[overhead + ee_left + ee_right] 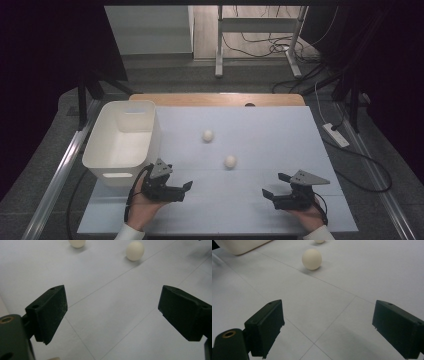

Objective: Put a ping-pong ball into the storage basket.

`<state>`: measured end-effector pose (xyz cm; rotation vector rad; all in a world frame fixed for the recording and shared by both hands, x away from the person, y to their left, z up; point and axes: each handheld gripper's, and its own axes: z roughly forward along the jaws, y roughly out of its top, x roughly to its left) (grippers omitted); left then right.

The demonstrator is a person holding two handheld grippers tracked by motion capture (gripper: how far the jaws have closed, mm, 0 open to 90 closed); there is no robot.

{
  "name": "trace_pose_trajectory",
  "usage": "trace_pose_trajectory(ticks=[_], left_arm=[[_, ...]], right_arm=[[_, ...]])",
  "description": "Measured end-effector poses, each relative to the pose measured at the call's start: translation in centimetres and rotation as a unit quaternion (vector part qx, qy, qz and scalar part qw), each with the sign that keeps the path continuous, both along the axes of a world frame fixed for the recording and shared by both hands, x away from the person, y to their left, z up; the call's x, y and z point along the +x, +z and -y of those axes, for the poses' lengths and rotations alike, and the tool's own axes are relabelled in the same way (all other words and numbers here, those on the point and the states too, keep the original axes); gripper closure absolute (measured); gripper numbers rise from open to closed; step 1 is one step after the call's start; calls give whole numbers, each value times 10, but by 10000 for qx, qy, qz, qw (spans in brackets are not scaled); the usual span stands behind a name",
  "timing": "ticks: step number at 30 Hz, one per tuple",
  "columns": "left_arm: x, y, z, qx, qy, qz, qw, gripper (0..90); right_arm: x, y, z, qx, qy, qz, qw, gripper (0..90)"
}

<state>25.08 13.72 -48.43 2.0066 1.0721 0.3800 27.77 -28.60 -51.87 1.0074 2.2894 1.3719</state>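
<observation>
Two cream-white balls lie on the pale grey table mat point(275, 130): the farther ball point(208, 135) near the middle, the nearer ball point(230, 161) a little right of it. My left gripper point(184, 191) rests low at the front left, open and empty, aimed right. The right gripper point(273, 184) sits at the front right, open and empty, aimed left. Ahead of the left gripper point(112, 315), both the nearer ball point(135, 250) and the farther ball point(77, 242) sit well beyond the jaws. Past the right gripper point(327, 327), the nearer ball point(312, 259) lies ahead.
An empty white plastic bin point(95, 141) stands at the table's left side, just beyond my left hand; its corner point(239, 246) appears in the right gripper view. A wooden table edge point(215, 99) runs along the back. Cables and a power strip point(336, 134) lie on the floor.
</observation>
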Motion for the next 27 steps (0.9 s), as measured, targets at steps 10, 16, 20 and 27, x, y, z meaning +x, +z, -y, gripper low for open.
trace_pose_trajectory(ticks=[10,16,20,27], left_arm=[[11,5,8,-15,-23,-47,10000,95],[20,3,15,-36,-34,-105,9999,95],[25,4,20,-51,-51,-129,9999,94],[33,2,24,-52,-70,-184,9998,94]], right_arm=[[4,0,-3,8,28,-4,10000,101],[6,1,-3,56,96,12,9999,103],[8,2,-4,85,136,9,9999,103],[10,1,-7,24,152,-22,9999,103]])
